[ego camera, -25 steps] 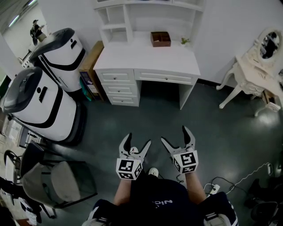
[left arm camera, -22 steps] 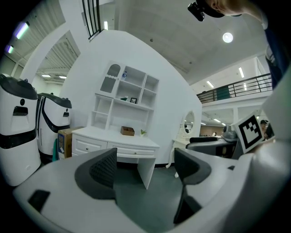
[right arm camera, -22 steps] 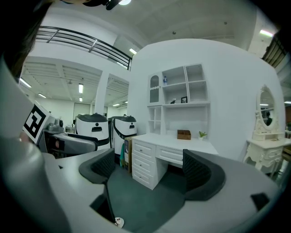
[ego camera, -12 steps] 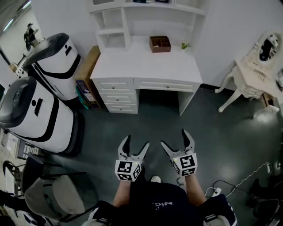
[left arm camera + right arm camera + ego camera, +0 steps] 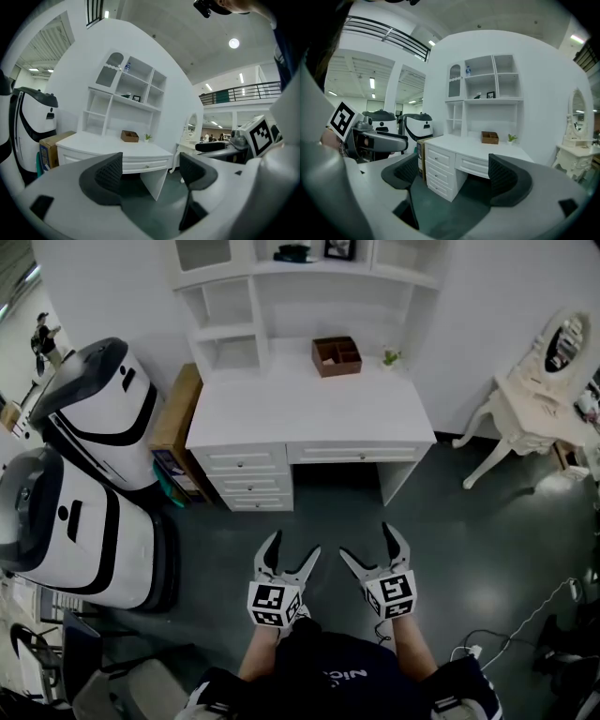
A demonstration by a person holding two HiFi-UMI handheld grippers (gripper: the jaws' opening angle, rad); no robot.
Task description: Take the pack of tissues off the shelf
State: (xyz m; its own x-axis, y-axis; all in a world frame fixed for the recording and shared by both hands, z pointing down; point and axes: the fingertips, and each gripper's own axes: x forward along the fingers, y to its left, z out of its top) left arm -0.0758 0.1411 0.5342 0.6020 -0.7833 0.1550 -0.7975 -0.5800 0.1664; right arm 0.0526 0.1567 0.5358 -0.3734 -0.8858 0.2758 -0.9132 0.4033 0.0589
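A white desk [image 5: 309, 409] with a shelf unit [image 5: 300, 282] on top stands ahead of me across the dark floor. On the upper shelf lies a small dark item [image 5: 295, 253], perhaps the pack of tissues, beside a picture frame [image 5: 339, 249]. The same dark item [image 5: 125, 96] shows small in the left gripper view, and the dark item [image 5: 478, 96] shows in the right gripper view. My left gripper [image 5: 292, 545] and right gripper [image 5: 367, 542] hang side by side over the floor, well short of the desk. Both are open and empty.
A brown wooden box [image 5: 337, 355] and a small plant [image 5: 391, 357] sit on the desk top. Two large white-and-black machines [image 5: 89, 418] and a cardboard box [image 5: 174, 423] stand left of the desk. A white dressing table with a mirror [image 5: 534, 404] is at the right. Cables [image 5: 525, 624] lie on the floor.
The head view has tipped upward, so the desk sits lower in frame and the upper shelf with the dark item has come into sight. Both grippers stay open in about the same place.
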